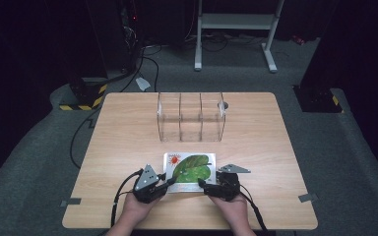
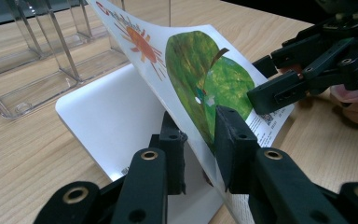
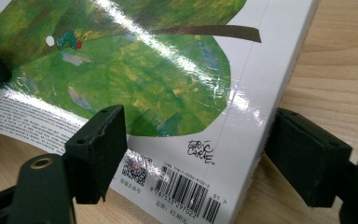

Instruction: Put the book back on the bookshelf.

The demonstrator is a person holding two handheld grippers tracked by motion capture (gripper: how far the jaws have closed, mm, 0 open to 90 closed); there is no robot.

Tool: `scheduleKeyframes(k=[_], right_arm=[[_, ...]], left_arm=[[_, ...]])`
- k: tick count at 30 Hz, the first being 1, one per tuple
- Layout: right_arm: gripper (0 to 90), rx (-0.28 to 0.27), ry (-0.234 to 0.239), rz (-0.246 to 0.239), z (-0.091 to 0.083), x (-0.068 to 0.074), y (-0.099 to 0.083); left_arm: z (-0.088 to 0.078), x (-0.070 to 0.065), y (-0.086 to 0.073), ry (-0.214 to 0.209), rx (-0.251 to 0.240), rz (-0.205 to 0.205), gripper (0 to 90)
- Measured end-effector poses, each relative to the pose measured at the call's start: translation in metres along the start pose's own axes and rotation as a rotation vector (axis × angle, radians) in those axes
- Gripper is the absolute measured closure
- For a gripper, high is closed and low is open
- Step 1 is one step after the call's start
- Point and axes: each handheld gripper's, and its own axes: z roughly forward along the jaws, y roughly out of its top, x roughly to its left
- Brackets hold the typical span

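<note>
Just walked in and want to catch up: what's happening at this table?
A person works a thin white picture book with a green leaf cover using two handheld grippers. The left gripper is clamped on the cover's edge, lifting it off the white page beneath. The right gripper straddles the book's spine corner, jaws open. A clear plastic divided organizer stands behind.

Two grippers at a picture book on a wooden tabletop

The book [image 1: 190, 172], its cover showing a green leaf and a red sun, lies near the tabletop's [image 1: 128, 142] front edge. The left gripper [image 1: 166, 183] meets its near left corner, the right gripper [image 1: 202, 183] its near right edge. A clear three-compartment organizer [image 1: 191, 117] stands behind the book.
</note>
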Motion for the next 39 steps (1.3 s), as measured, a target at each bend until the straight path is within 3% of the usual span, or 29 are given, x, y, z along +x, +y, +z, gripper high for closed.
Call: scheduleKeyframes(k=[21,29,33,39], right_arm=[[34.6,-0.09,-0.078,-0.048,-0.019,0.003,-0.005],[37.9,-0.163,-0.112,-0.068,-0.033,0.003,-0.003],[38.3,-0.172,-0.121,-0.078,-0.034,0.002,-0.004],[39.0,-0.184,-0.135,-0.107,-0.035,0.005,-0.005]], left_arm=[[0.002,-0.002,-0.001,-0.012,-0.021,-0.023,77.2],[0.009,-0.004,-0.008,0.016,0.026,0.009,79.8],[0.01,-0.004,-0.009,0.018,0.024,0.001,79.6],[0.012,-0.003,-0.013,0.016,0.064,0.008,78.4]])
